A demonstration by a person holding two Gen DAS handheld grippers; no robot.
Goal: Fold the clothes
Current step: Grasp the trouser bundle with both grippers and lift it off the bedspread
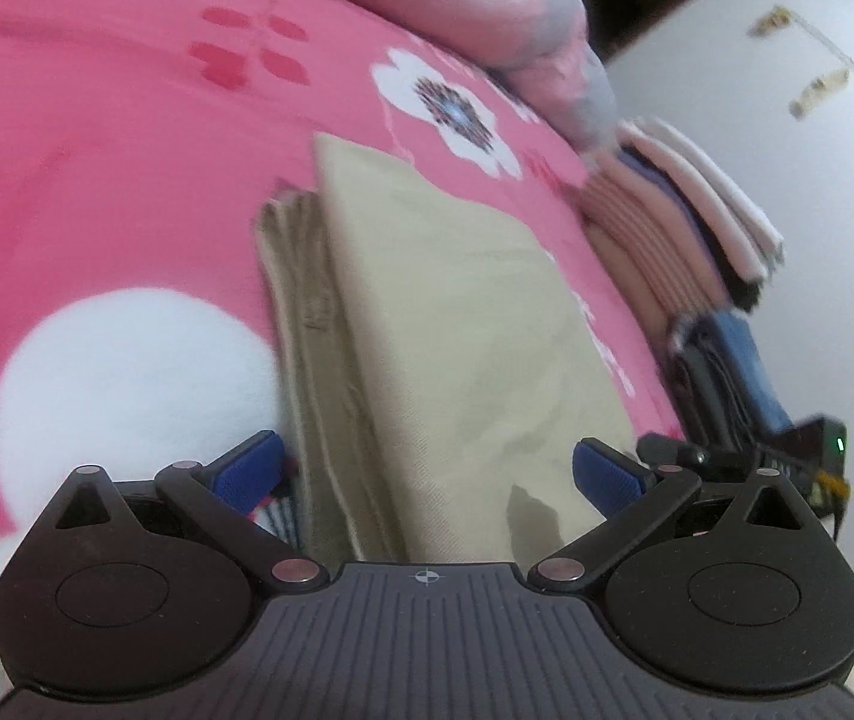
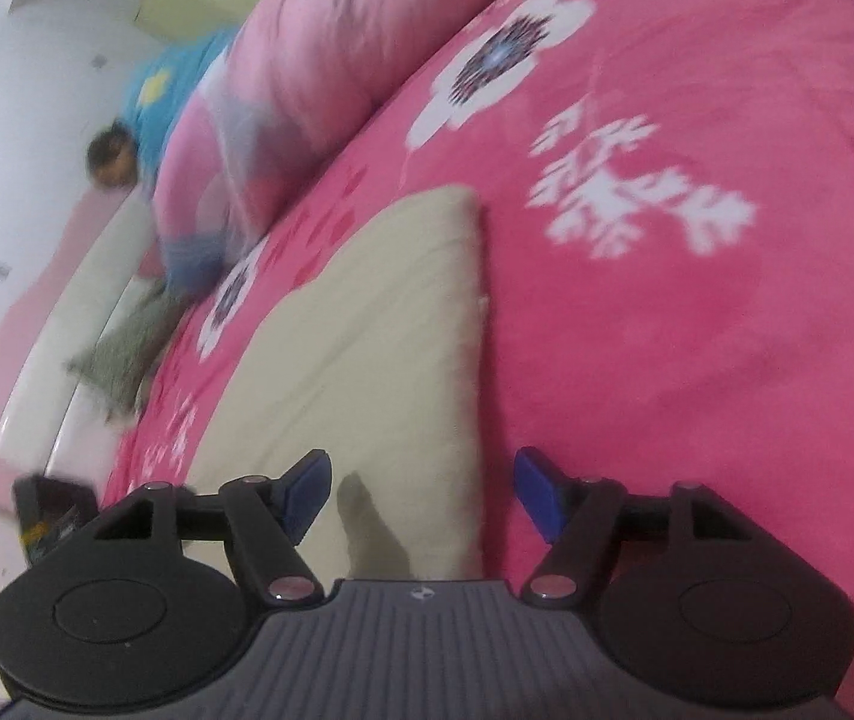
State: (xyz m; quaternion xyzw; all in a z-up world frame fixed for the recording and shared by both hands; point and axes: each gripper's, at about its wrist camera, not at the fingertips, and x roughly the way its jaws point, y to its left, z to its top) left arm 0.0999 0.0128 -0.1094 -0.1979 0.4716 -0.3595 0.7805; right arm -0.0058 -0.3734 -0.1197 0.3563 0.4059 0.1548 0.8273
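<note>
From my left wrist camera, the left gripper (image 1: 427, 474) stands apart and empty over the folded beige garment (image 1: 445, 312), with stacked folded clothes (image 1: 685, 222) at 2 o'clock. From the right wrist camera, the right gripper (image 2: 421, 495) gapes too, the garment's edge at 12 o'clock; being soft and limp, I'd pinch its near corners

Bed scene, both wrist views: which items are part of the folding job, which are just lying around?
In the job:
- beige garment, folded, flat on the pink floral blanket
- left gripper, open over it
- right gripper, open at its edge
- stack of folded clothes

Just lying about:
- pink duvet roll
- blue pillow
- green cloth
</note>
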